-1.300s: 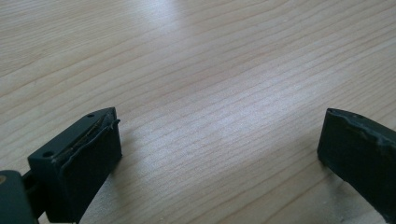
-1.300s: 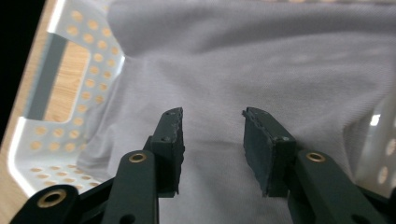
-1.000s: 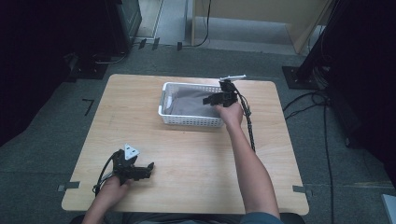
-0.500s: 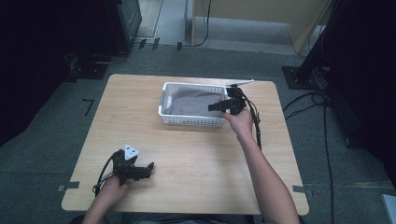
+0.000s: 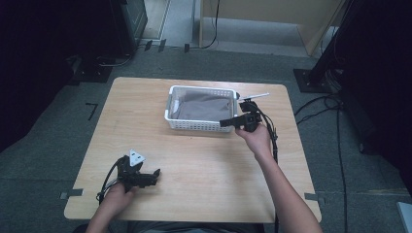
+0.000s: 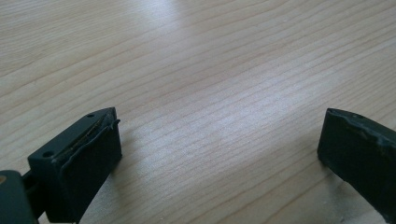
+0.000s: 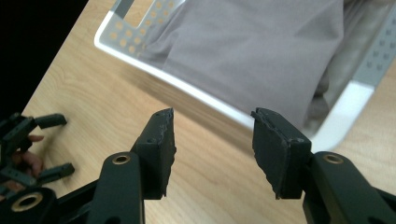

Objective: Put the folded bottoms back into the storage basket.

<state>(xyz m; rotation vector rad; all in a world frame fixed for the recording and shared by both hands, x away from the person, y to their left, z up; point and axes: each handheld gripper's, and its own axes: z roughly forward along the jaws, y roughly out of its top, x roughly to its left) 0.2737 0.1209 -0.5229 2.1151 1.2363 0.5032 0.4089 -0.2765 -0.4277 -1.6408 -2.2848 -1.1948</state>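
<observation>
A white perforated basket [image 5: 194, 124] stands at the back middle of the wooden table [image 5: 209, 170], and a grey cloth [image 5: 201, 106] lies folded inside it. My right gripper [image 5: 226, 122] hovers at the basket's near right corner, pointing left along its front wall. In the right gripper view the gripper [image 7: 212, 140] stands open with nothing between its jaws, the basket rim [image 7: 196, 91] and the cloth [image 7: 261, 46] just beyond. My left gripper [image 5: 154, 174] rests low at the table's near left. It [image 6: 219, 154] is open wide over bare wood.
A white rod [image 5: 255, 95] sticks out beside the basket's far right corner. Dark floor with cables and black stands surrounds the table. The left hand's gripper [image 7: 28, 149] shows far off in the right gripper view.
My right gripper has drawn back from above the basket's right end toward the person, to the basket's near right corner. The left gripper has stayed where it was.
</observation>
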